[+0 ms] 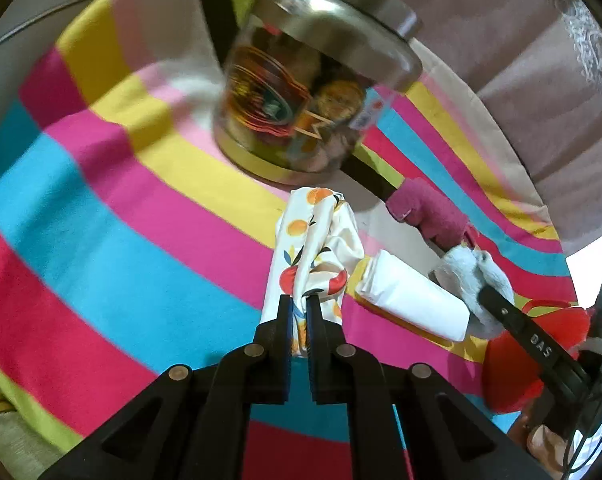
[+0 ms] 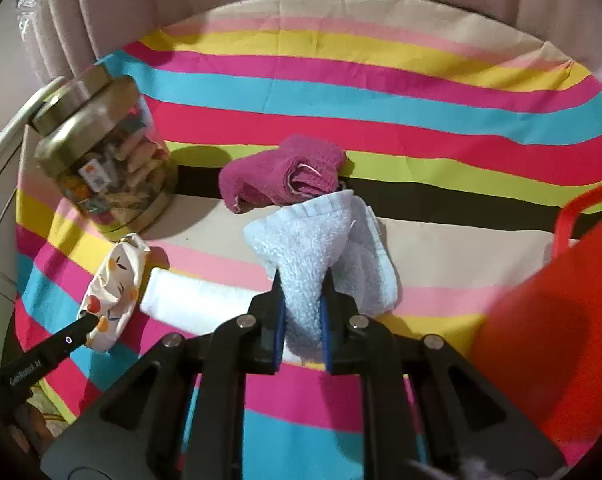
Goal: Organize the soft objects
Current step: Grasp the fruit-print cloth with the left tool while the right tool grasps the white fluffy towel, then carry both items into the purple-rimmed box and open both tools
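My right gripper (image 2: 303, 280) is clamped on the pale blue towel (image 2: 321, 256) at frame centre, its long axis running up and away from my fingers. The red basket (image 2: 561, 320) sits just right of it, nearest this hand. My left gripper (image 1: 297, 304) pinches the fruit-print cloth (image 1: 313, 248), with the white roll (image 1: 413, 300) to its right.

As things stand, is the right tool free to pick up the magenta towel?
Probably not yet. The right tool is shut on the light blue towel, so its jaws are occupied. The magenta towel lies just beyond, uncovered on the striped cloth.
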A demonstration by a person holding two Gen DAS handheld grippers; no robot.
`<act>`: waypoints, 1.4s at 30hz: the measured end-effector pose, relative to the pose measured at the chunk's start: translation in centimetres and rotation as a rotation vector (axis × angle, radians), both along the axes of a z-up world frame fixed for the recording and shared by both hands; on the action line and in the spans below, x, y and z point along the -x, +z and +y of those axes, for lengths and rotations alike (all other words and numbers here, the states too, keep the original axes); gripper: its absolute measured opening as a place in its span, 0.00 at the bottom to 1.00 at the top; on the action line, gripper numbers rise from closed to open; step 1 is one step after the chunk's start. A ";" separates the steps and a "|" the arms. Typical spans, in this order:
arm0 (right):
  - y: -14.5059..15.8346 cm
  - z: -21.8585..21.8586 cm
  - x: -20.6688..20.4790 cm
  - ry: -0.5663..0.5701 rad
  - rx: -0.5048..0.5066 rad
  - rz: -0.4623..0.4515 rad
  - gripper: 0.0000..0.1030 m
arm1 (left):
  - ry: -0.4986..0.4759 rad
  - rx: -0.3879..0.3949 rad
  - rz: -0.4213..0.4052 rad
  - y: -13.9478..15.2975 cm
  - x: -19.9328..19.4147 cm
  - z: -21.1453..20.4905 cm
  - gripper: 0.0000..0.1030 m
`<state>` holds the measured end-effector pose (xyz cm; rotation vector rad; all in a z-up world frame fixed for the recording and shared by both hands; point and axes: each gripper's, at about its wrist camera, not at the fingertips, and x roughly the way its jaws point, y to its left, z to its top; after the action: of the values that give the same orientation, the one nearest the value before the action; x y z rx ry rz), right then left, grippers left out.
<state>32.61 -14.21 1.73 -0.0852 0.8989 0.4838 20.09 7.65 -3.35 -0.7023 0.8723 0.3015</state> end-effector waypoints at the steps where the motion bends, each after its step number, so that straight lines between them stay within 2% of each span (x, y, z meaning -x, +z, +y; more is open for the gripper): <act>1: 0.3 -0.3 0.6 -0.002 -0.004 -0.009 0.17 | 0.006 -0.001 -0.007 0.2 0.5 0.1 0.06; 14: 4.2 -5.2 8.7 -0.048 -0.038 -0.109 0.16 | -0.025 -0.032 -0.083 2.9 4.0 -1.3 0.06; 22: 4.2 -9.1 12.6 -0.085 -0.041 -0.093 0.16 | -0.087 -0.027 -0.110 4.0 6.0 -4.1 0.06; 34: 3.8 -16.1 16.1 -0.180 -0.041 -0.071 0.16 | -0.213 -0.037 -0.135 5.9 7.5 -10.3 0.06; 42: 3.5 -22.8 18.5 -0.285 -0.022 -0.064 0.16 | -0.360 -0.029 -0.160 7.4 7.9 -16.2 0.06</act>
<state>14.13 -37.06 5.27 0.0473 0.8266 0.2244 12.21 -8.52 4.10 -0.5220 0.8218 -0.0636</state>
